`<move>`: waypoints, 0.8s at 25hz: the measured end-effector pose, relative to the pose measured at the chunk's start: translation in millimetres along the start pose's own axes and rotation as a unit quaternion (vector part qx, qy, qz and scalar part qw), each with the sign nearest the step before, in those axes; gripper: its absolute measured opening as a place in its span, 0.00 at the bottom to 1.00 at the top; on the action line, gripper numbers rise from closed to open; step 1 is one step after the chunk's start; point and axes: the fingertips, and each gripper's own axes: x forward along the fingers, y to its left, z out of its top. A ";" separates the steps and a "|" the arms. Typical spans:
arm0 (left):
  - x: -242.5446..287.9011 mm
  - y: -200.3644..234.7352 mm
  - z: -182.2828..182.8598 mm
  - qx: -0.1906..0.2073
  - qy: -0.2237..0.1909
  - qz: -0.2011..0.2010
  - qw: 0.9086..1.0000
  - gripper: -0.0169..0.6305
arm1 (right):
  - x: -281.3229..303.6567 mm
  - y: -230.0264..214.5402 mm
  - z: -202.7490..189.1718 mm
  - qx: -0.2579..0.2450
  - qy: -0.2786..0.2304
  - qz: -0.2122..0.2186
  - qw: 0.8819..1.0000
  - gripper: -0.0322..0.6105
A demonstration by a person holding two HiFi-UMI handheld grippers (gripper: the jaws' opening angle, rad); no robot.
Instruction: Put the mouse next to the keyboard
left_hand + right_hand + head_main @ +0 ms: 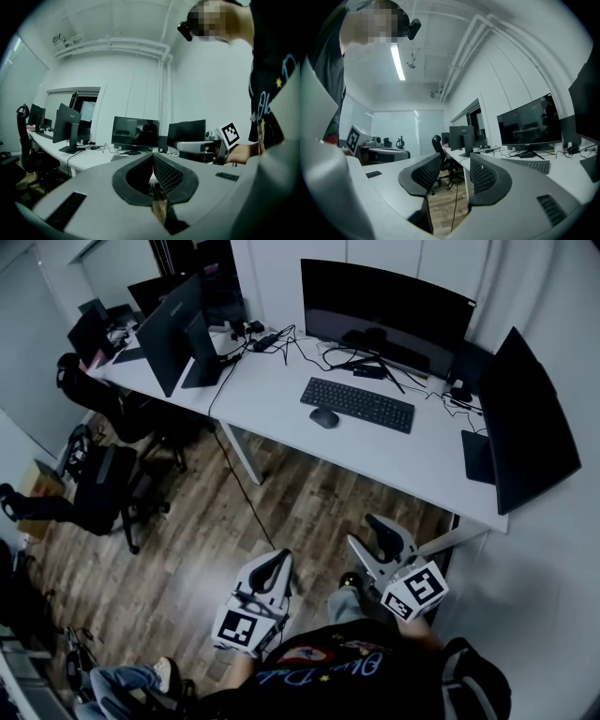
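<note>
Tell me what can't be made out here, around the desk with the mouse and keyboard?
Mouse: head view, too small to tell whether it has a cable; neither gripper view shows it.
Keyboard: key legends too small in the head view; in the left gripper view the left gripper covers most of it.
Desk: its right end, head view, hidden behind the side monitor.

I hold my left claw (272, 563) level, near my body, its jaws together. My right claw (375, 538), just beside it, has its jaws apart and empty.
</note>
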 end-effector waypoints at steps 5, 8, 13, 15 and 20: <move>47.0 5.9 7.0 -0.003 -0.001 0.004 1.000 0.02 | 15.0 -43.3 4.5 -0.001 0.004 0.006 1.000 0.31; 75.7 7.0 12.0 -0.004 -0.004 0.007 1.000 0.02 | 21.8 -72.3 6.5 0.002 0.005 0.009 1.000 0.31; 117.5 11.8 15.2 0.001 -0.001 0.013 1.000 0.02 | 33.5 -109.5 9.8 0.003 0.006 0.021 1.000 0.32; 134.0 11.6 16.7 0.001 -0.002 0.012 1.000 0.02 | 35.6 -121.9 7.8 0.005 0.012 0.024 1.000 0.32; 166.8 9.9 18.1 0.008 0.002 0.010 1.000 0.02 | 39.4 -143.6 0.2 0.008 0.026 0.036 0.999 0.33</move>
